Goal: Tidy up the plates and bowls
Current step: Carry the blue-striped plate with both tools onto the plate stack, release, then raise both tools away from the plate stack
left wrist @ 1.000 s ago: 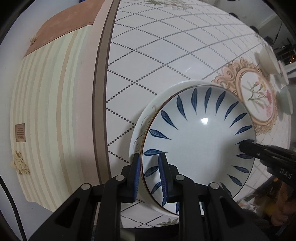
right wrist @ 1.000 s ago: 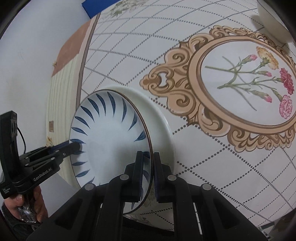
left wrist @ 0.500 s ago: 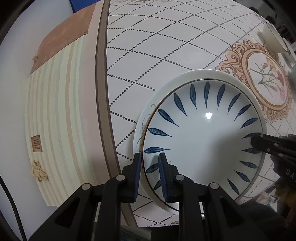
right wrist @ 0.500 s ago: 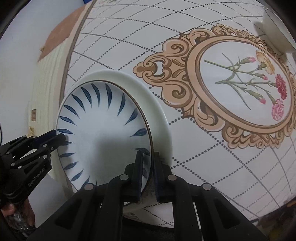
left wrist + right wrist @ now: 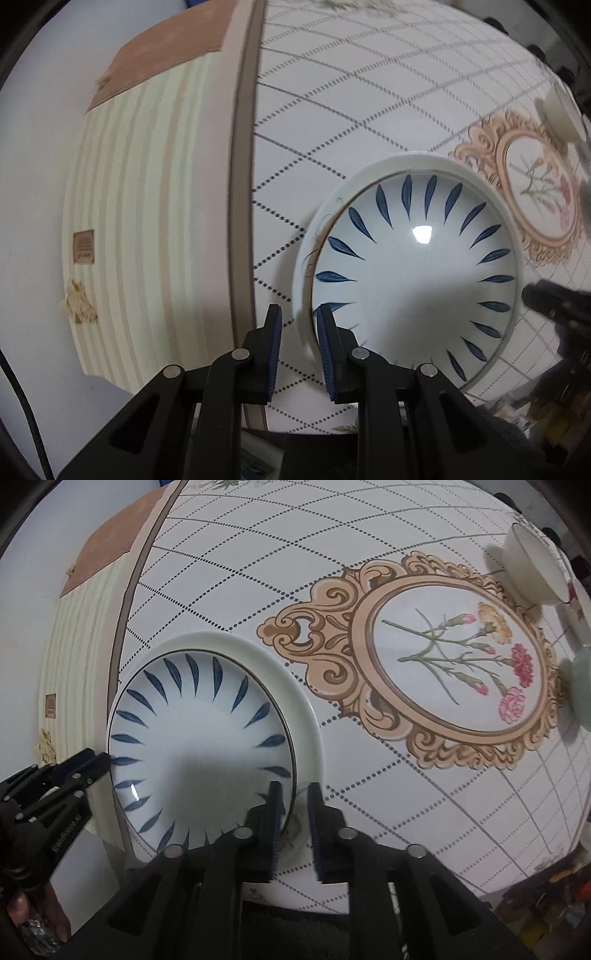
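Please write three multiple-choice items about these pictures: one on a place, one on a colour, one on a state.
1. In the right wrist view, on which side of the top plate is the flower medallion?
A. to its left
B. to its right
C. under it

2. What colour are the leaf marks on the top plate?
A. red
B. green
C. blue

3. How does the top plate lie?
A. face up on the white plate
B. upside down
C. standing on its edge

Answers:
1 B: the medallion is to the right of the plate, apart from it.
2 C: dark blue leaves ring the inside of the plate.
3 A: its hollow faces the camera, and the white plate's rim shows around it.
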The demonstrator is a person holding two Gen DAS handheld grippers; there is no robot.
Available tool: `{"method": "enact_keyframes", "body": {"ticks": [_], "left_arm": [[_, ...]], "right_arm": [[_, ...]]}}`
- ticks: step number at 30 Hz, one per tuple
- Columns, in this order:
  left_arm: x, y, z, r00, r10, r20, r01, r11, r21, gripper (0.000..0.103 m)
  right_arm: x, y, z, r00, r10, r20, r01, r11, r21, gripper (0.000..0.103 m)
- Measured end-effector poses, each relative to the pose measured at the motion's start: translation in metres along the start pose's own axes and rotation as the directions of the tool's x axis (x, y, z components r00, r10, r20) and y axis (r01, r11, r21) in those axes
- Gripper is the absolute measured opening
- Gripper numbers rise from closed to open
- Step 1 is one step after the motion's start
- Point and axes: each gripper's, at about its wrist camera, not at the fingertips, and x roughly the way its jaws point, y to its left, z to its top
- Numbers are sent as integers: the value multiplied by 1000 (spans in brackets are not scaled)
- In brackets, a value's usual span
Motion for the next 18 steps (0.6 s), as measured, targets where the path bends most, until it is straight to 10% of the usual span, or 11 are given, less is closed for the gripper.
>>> {"method": "enact_keyframes", "body": {"ticks": [2,4,5,12,16,18], "left_arm": [[-13,3,-3,1000,-3,16,3,1000,-17,19],[-31,5,-9,999,-19,43,21,999,-37,23],[-40,4,-12,998,-31,51,33,999,-39,25],[-95,-1,-18,988,-70,135,74,997,-22,42],[-121,-2,-23,978,-86,188,91,996,-20,85],[-139,-4,-28,970,-81,229,87,996,-18,86]], "right_arm": [[-10,4,-5,1000,-7,8,7,1000,-7,38],[-23,7,-12,999,-21,30,22,999,-25,85],[-33,10,-16,998,-28,55,30,999,-37,91],[-96,21,-45,984,-76,160,92,991,-96,102],[-128,29,-55,972,-87,217,109,989,-94,102],[-142,28,-59,967,-88,240,111,990,-85,102]]}}
